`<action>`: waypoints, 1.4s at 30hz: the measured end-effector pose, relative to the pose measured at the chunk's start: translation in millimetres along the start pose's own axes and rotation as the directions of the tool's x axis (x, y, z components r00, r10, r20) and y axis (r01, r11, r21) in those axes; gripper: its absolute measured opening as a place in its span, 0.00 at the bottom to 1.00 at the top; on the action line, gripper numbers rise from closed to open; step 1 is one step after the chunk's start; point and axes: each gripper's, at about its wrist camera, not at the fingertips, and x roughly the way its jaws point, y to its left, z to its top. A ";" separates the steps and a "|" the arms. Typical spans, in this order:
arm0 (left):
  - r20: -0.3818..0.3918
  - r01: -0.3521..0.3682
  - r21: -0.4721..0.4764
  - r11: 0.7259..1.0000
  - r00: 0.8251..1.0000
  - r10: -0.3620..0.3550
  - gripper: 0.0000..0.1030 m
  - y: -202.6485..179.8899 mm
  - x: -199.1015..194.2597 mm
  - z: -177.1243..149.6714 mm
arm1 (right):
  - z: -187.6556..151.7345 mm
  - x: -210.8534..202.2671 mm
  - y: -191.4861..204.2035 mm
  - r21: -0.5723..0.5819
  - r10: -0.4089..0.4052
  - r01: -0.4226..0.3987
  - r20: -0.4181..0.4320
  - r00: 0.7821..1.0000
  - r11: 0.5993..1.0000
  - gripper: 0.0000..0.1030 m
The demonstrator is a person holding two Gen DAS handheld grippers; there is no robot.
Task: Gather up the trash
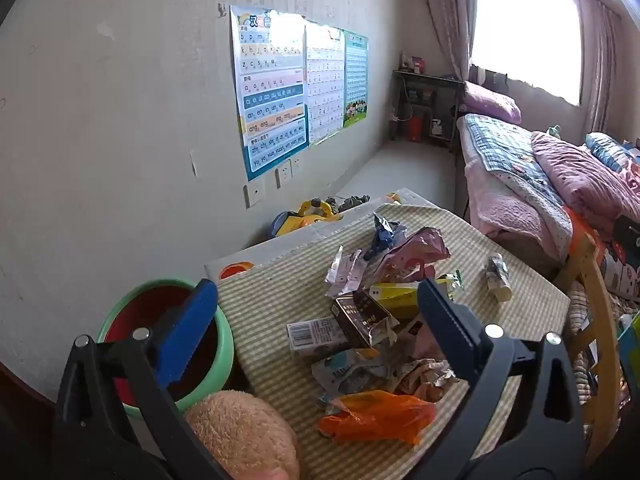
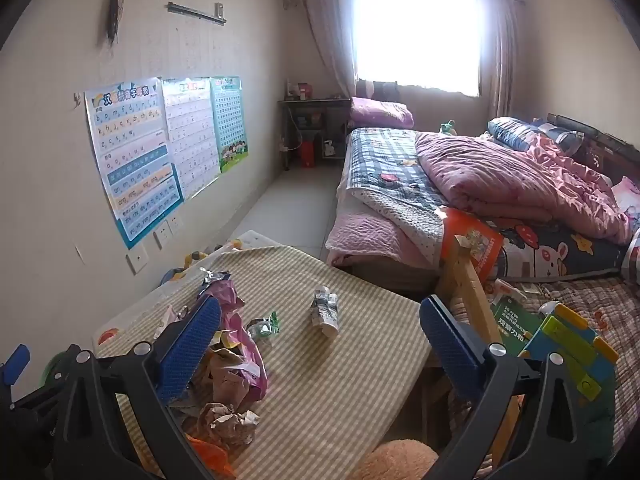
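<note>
Both tilted downward, the left gripper (image 1: 316, 320) and right gripper (image 2: 320, 344) hover released over the trash pile (image 1: 372, 320).

Right gripper (image 2: 320, 332) with blue ribbed pads spread wide and empty, above a green-striped cloth-covered table (image 2: 340, 380), pile of crumpled wrappers (image 2: 230, 364) at left, squashed white carton (image 2: 326, 312) apart mid-table

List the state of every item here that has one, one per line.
left gripper: open, empty
right gripper: open, empty
green bin: upright, beside the table
orange plastic bag: crumpled
brown carton: crushed, on the heap
small bottle: lying apart from the heap
</note>
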 end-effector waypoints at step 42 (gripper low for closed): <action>-0.026 -0.016 0.015 1.000 1.000 0.016 0.95 1.3 10.2 -7.0 | -6.3 8.3 -2.7 0.023 -0.006 0.007 -0.031 1.000 1.000 0.93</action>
